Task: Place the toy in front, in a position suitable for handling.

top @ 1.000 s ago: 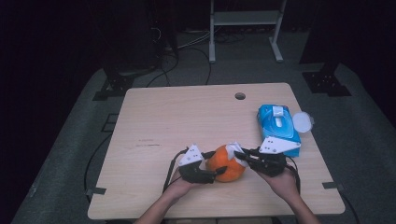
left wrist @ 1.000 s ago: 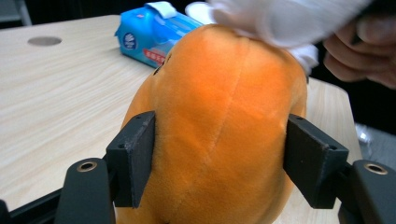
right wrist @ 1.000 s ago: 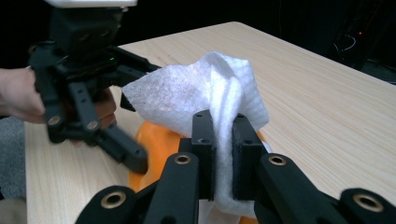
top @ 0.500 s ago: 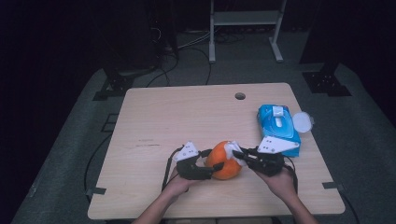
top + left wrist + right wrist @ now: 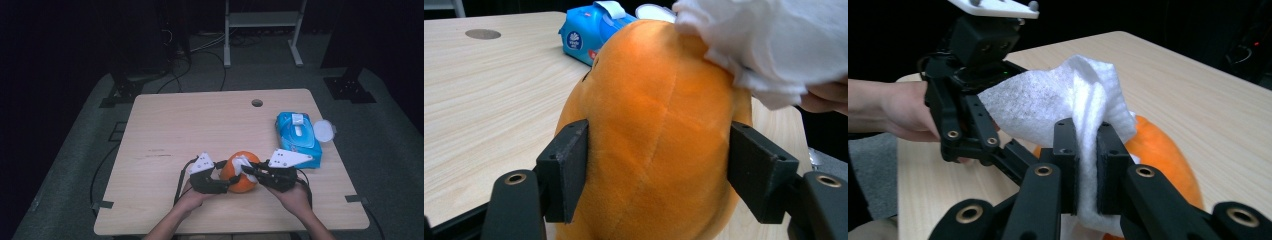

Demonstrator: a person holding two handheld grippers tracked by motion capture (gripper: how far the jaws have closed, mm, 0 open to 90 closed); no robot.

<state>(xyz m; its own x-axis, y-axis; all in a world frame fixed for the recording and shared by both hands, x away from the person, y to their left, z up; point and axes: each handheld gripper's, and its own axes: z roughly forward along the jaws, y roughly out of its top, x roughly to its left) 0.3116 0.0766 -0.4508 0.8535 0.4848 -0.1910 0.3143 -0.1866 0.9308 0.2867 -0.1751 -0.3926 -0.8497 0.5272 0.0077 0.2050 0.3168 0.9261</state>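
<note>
An orange plush toy (image 5: 238,175) stands near the table's front edge. My left gripper (image 5: 224,181) is shut on it from the left; in the left gripper view both black pads press into the orange plush toy (image 5: 654,145). My right gripper (image 5: 248,172) comes in from the right and is shut on a white wipe (image 5: 243,163). In the right gripper view the white wipe (image 5: 1063,100) is pinched between the pads and drapes over the top of the orange plush toy (image 5: 1160,155). The left gripper view has the white wipe (image 5: 764,40) lying on the toy's upper right.
A blue pack of wipes (image 5: 297,136) lies at the table's right, with its round white lid (image 5: 324,131) flipped open beside it. A cable hole (image 5: 257,103) sits near the far edge of the wooden table (image 5: 175,130). Dark stands and cables lie on the floor beyond.
Both grippers keep their hold. The wipe has shifted slightly on top of the plush toy.
</note>
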